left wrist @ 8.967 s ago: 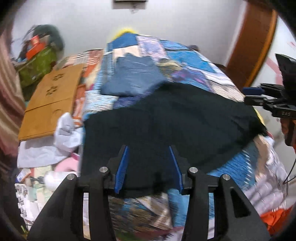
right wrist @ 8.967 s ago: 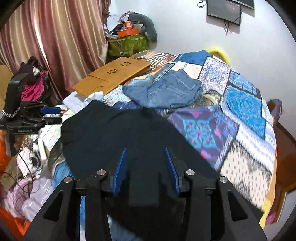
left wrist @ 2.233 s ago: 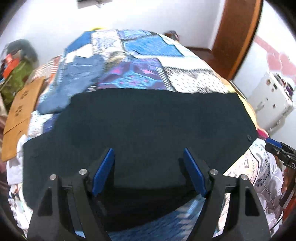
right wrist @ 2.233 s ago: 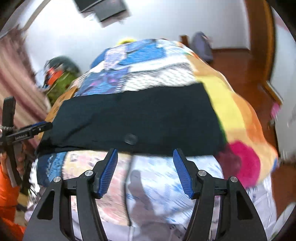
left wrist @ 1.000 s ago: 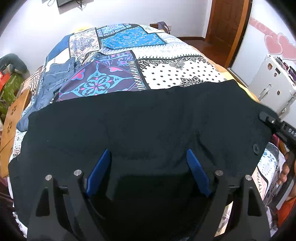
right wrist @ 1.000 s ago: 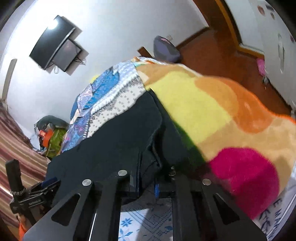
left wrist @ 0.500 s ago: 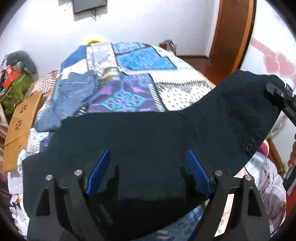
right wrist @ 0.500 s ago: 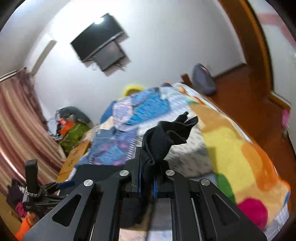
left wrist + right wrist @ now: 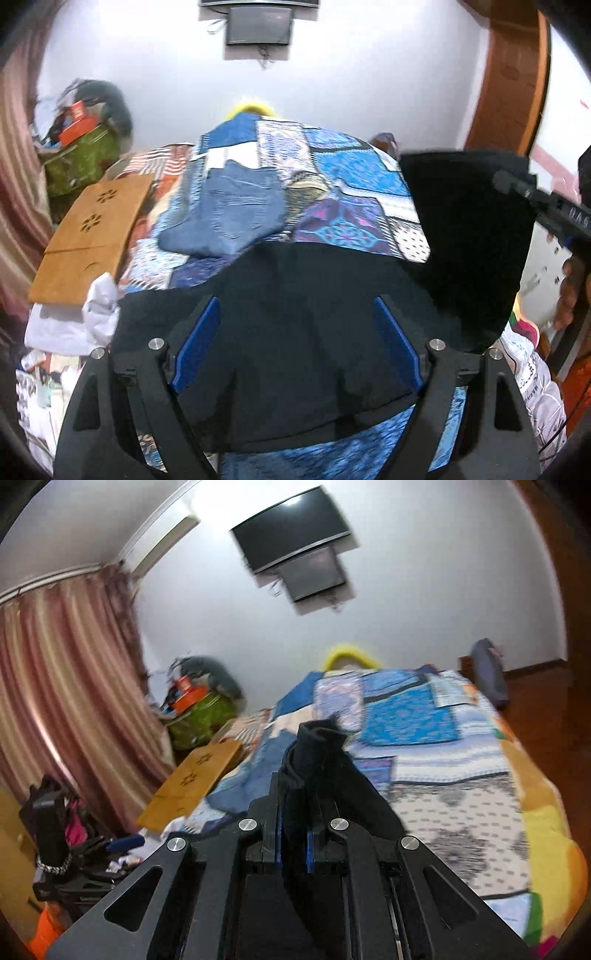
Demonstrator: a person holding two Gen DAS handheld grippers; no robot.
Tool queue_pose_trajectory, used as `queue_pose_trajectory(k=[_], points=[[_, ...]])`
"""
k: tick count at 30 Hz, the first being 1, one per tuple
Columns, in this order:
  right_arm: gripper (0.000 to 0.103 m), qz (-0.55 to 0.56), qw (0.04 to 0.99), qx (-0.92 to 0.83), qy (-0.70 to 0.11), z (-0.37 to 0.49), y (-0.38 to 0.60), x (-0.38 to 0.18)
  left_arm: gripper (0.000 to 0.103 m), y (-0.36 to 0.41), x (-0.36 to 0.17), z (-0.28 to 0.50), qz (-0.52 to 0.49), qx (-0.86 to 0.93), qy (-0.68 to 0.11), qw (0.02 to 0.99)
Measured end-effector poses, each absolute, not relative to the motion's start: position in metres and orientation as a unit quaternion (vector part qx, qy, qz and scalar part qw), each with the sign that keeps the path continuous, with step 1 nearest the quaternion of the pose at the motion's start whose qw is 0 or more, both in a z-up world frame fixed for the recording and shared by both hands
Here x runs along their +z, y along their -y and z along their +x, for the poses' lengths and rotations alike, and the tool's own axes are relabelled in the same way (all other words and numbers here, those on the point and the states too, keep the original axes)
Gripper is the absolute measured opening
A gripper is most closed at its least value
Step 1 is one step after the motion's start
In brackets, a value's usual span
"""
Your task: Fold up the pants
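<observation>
Pants (image 9: 314,314) soft, limp | right gripper (image 9: 293,843) clenches their end, frame right | left gripper (image 9: 295,343) released | we grasp hem next.

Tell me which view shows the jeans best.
The left wrist view: the folded jeans lie in full sight on the quilt. The right wrist view shows only a blurred blue patch, partly behind the black pants.

Black pants (image 9: 325,314), one end lifted off bed
</observation>
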State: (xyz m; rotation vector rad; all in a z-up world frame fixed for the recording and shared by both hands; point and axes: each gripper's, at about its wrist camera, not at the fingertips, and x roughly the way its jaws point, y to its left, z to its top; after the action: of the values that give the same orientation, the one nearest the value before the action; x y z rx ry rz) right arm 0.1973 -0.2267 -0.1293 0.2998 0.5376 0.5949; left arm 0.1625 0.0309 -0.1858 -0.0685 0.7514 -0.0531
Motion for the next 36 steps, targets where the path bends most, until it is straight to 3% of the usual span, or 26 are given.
queue_pose_trajectory(k=[14,18,20,22,23,31,36], points=[[0.009,0.045,0.826,0.402,-0.392,0.178,0.097,-0.212,0.084,-0.071,-0.202,0.148,-0.061,0.014,-0.381,0.923],[0.014,0.021,0.808,0.404,-0.428,0.175,0.09,-0.232,0.084,-0.066,-0.205,0.152,-0.057,0.011,-0.385,0.921],[0.022,0.018,0.8,0.408,-0.44,0.172,0.091,-0.234,0.084,-0.061,-0.205,0.155,-0.054,0.008,-0.386,0.921],[0.045,0.024,0.789,0.42,-0.448,0.171,0.093,-0.23,0.084,-0.058,-0.205,0.159,-0.051,0.006,-0.387,0.921],[0.047,0.023,0.787,0.424,-0.448,0.169,0.095,-0.226,0.084,-0.054,-0.204,0.163,-0.048,0.003,-0.389,0.92],[0.049,-0.014,0.833,0.399,-0.383,0.171,0.139,-0.188,0.084,-0.02,-0.215,0.193,-0.027,-0.039,-0.412,0.91],[0.05,-0.046,0.855,0.332,-0.395,0.202,0.167,-0.208,0.084,0.013,-0.246,0.215,0.016,-0.05,-0.449,0.892]])
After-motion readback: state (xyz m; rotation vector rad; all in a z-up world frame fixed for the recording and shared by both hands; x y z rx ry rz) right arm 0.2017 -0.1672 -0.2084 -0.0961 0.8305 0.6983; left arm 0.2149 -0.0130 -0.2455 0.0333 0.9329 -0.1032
